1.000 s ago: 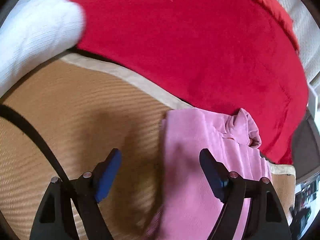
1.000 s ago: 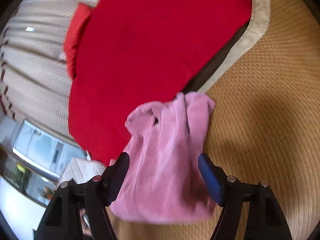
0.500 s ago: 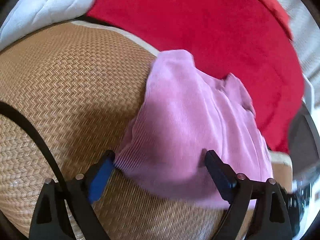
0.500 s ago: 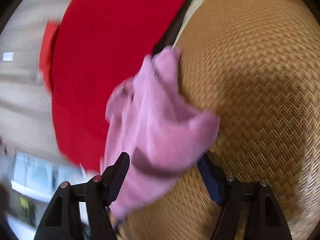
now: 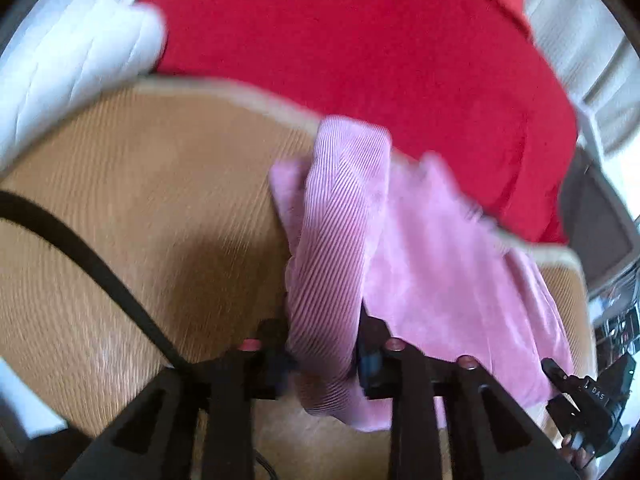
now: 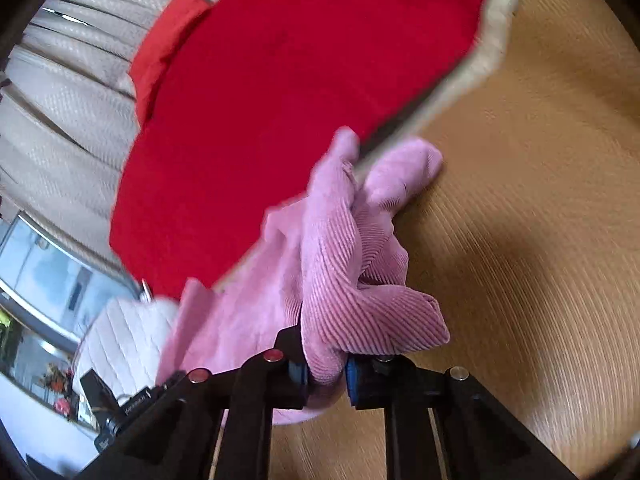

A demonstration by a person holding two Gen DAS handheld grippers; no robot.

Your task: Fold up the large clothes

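- Pink ribbed corduroy garment (image 5: 440, 264) lies bunched on the woven tan straw mat (image 5: 140, 200), its far edge against the red plush blanket (image 5: 360, 60).
- Left tongs (image 5: 322, 354) closing, ribbed fold pinched between the pads.
- Right tongs (image 6: 326, 372) closing, narrow, clamped on another ribbed bunch.
- Step, I judge: grabbing two edges; next, lift and spread flat.
- Writing: "DAS" on black gear at right; rest unreadable.

Both views are brightly lit by daylight, and glare is seen at the window (image 6: 36, 280) on the left edge of the right wrist view. Strong fisheye bending and dark corners are shown. Motion blur is spread over the woven mat (image 5: 140, 200) and its pale border, and a soft shadow is cast there.
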